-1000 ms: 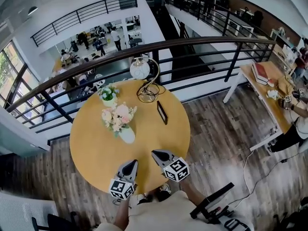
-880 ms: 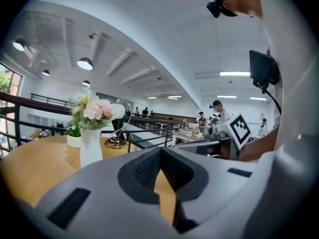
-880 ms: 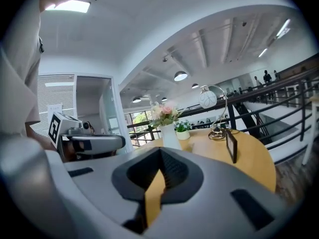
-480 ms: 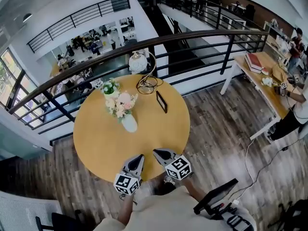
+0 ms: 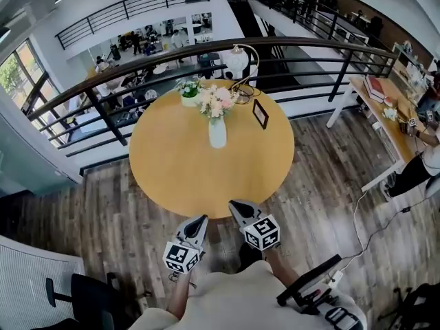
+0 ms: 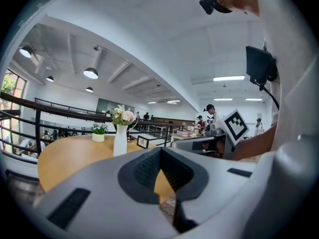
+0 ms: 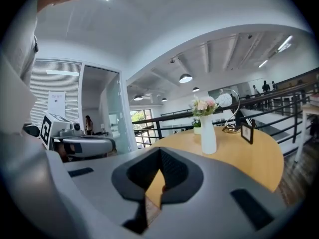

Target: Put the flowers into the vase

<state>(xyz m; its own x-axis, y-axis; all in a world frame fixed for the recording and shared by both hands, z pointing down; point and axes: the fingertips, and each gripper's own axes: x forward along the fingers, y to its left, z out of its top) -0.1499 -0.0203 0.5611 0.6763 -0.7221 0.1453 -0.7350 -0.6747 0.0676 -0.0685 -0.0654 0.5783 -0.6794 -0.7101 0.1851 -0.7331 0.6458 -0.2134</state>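
Flowers (image 5: 216, 102) stand upright in the white vase (image 5: 217, 135), on the far half of the round worktop (image 5: 172, 174). Left hand-held gripper (image 5: 199, 222) and right hand-held gripper (image 5: 237, 207): jaws together on both, nothing between them. They're side by side, just off the worktop's near edge, well apart from the vase.

Closed and empty, left tongs (image 5: 201, 221) and right tongs (image 5: 236, 205) hover side by side.
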